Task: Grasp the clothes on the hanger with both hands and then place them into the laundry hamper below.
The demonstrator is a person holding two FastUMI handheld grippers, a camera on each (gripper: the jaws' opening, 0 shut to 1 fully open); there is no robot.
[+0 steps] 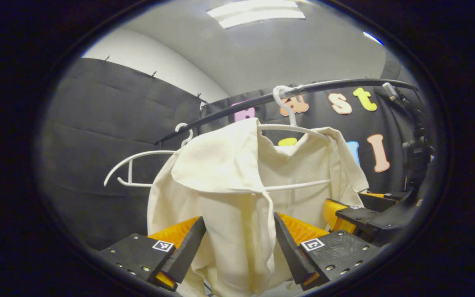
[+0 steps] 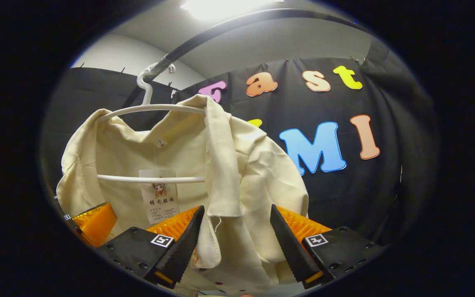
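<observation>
A cream shirt (image 1: 221,165) hangs on a white hanger (image 1: 291,128) hooked over a black rail (image 1: 221,113). In the left gripper view my left gripper (image 1: 237,241) stands open, and one front edge of the shirt hangs down between its fingers. My right gripper (image 1: 346,214) shows farther off at the shirt's other side. In the right gripper view the same shirt (image 2: 262,165) and hanger (image 2: 151,108) hang under the rail (image 2: 204,37). There my right gripper (image 2: 235,233) is open around the other front edge. A finger (image 2: 95,220) of my left gripper shows at the lower left.
An empty white hanger (image 1: 138,154) hangs on the rail to the left of the shirt. A black stand (image 1: 417,156) rises at the right edge. The booth's black cloth wall (image 2: 386,185) is close behind the shirt.
</observation>
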